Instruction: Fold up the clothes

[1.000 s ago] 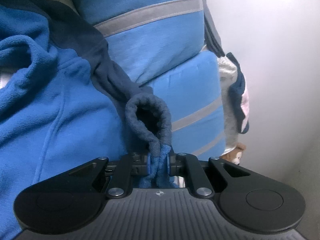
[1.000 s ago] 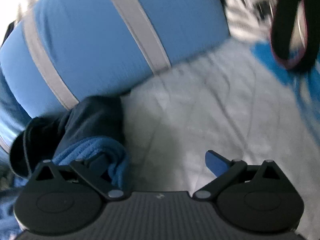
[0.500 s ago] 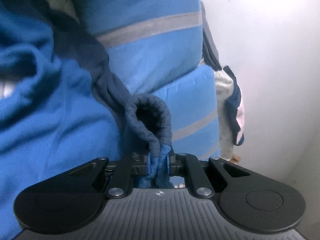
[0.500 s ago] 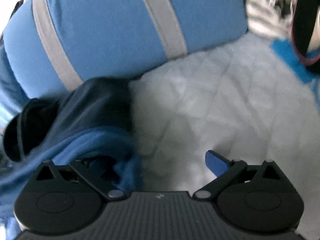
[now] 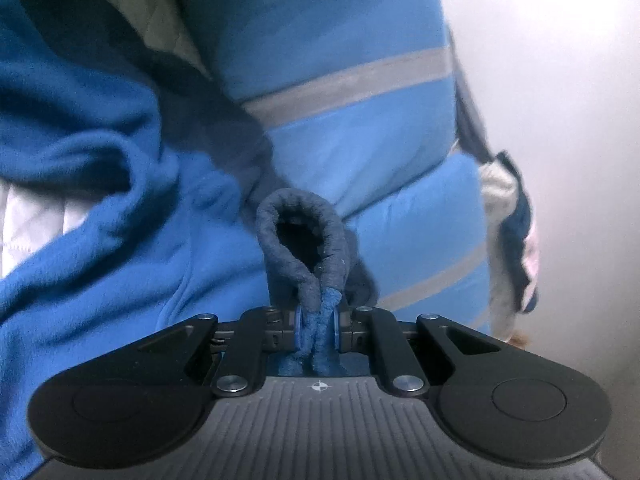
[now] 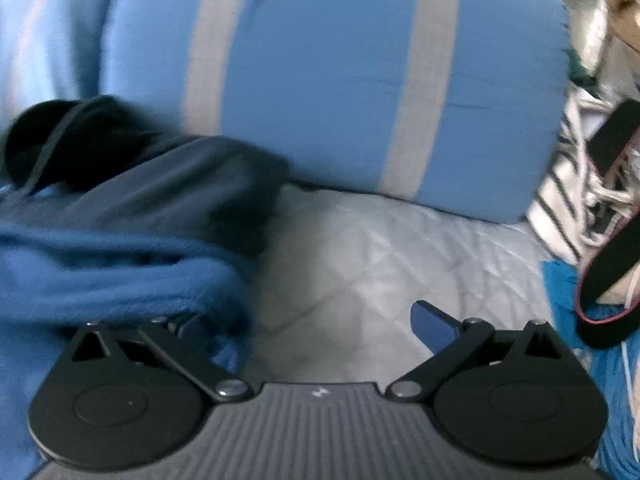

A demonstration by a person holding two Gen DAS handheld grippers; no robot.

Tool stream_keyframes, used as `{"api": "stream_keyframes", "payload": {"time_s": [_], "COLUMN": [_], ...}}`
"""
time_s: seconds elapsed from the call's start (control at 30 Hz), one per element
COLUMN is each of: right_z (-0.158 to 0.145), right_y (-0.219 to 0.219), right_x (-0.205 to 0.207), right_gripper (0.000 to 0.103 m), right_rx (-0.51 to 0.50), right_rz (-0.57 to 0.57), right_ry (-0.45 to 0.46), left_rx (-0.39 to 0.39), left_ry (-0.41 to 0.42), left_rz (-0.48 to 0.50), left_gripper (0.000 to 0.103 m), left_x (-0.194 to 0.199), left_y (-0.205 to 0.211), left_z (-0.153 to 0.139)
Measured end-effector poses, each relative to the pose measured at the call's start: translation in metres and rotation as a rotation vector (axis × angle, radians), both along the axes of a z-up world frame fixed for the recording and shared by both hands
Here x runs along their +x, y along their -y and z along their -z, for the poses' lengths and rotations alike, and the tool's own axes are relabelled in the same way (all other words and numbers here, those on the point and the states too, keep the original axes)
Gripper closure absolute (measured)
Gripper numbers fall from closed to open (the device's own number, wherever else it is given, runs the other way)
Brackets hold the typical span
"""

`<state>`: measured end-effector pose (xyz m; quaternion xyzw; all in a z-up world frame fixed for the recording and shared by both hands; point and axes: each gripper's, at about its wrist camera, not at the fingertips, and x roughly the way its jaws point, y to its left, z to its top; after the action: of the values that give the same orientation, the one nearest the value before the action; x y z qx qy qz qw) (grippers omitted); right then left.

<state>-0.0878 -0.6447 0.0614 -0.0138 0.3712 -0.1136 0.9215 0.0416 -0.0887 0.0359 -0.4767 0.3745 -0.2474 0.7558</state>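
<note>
A blue fleece top [image 5: 92,248] with dark navy trim lies bunched on a white quilted bed. My left gripper [image 5: 317,326] is shut on its dark navy cuff [image 5: 300,236], which loops up between the pads. In the right wrist view the same fleece top [image 6: 112,272] is piled at the left and covers the left finger. My right gripper [image 6: 312,328] is open, with its blue right fingertip [image 6: 430,326] over bare quilt.
Light blue pillows with grey stripes [image 5: 340,92] stand behind the fleece, and one also shows in the right wrist view [image 6: 340,80]. A white wall [image 5: 560,120] is at the right. A striped cloth [image 6: 568,196] and a black strap [image 6: 612,264] lie at the right.
The left gripper has kept its hold on the cuff while the pillows shifted slightly in view. The right gripper has swung, so the pillow looms larger and the fleece spreads further across its left side.
</note>
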Motion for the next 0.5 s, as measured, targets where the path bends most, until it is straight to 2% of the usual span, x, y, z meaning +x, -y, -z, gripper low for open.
{"api": "stream_keyframes", "payload": {"time_s": [0.13, 0.2, 0.37, 0.5], "right_z": [0.008, 0.016, 0.023, 0.035], "right_y": [-0.018, -0.028, -0.042, -0.072], "right_x": [-0.018, -0.019, -0.021, -0.029], "right_gripper": [0.000, 0.000, 0.000, 0.001], "right_rx": [-0.064, -0.135, -0.178, -0.393], "right_rz": [-0.131, -0.150, -0.172, -0.301], "right_ry": [0.019, 0.017, 0.063, 0.062], "left_rx": [-0.065, -0.093, -0.160, -0.217], "left_ry": [0.023, 0.032, 0.039, 0.042], "left_rz": [-0.030, -0.050, -0.088, -0.112], "left_gripper": [0.090, 0.090, 0.090, 0.090], "left_x": [0.001, 0.001, 0.003, 0.004], "left_y": [-0.015, -0.020, -0.032, -0.041], "left_z": [-0.005, -0.007, -0.007, -0.007]}}
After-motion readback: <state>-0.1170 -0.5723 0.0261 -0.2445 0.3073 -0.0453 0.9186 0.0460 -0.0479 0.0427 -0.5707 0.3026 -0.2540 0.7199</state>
